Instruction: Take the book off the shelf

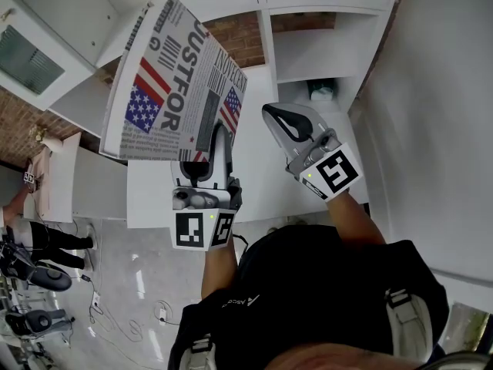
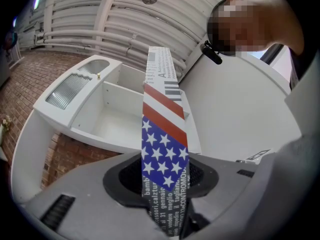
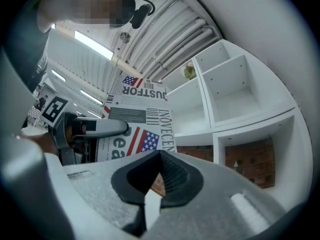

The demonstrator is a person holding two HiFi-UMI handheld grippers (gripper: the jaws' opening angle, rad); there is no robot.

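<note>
The book (image 1: pixel 177 75) has a cover printed with a US flag and bold black lettering. It is off the white shelf unit (image 1: pixel 308 52) and tilts up in front of it. My left gripper (image 1: pixel 206 149) is shut on the book's lower edge. In the left gripper view the book (image 2: pixel 162 124) stands edge-on between the jaws of the left gripper (image 2: pixel 167 204). To its right my right gripper (image 1: pixel 281 122) is shut and holds nothing, close beside the book but apart from it. The right gripper view shows the book (image 3: pixel 145 111) ahead of the right gripper (image 3: pixel 152 184).
The shelf unit has several open white compartments (image 3: pixel 225 84) with a brick wall (image 1: pixel 239 33) behind it. A small greenish object (image 1: pixel 322 91) sits in one compartment. A white cabinet with a glass door (image 1: pixel 31 52) stands at the left. A person (image 1: pixel 35 241) stands at the far left.
</note>
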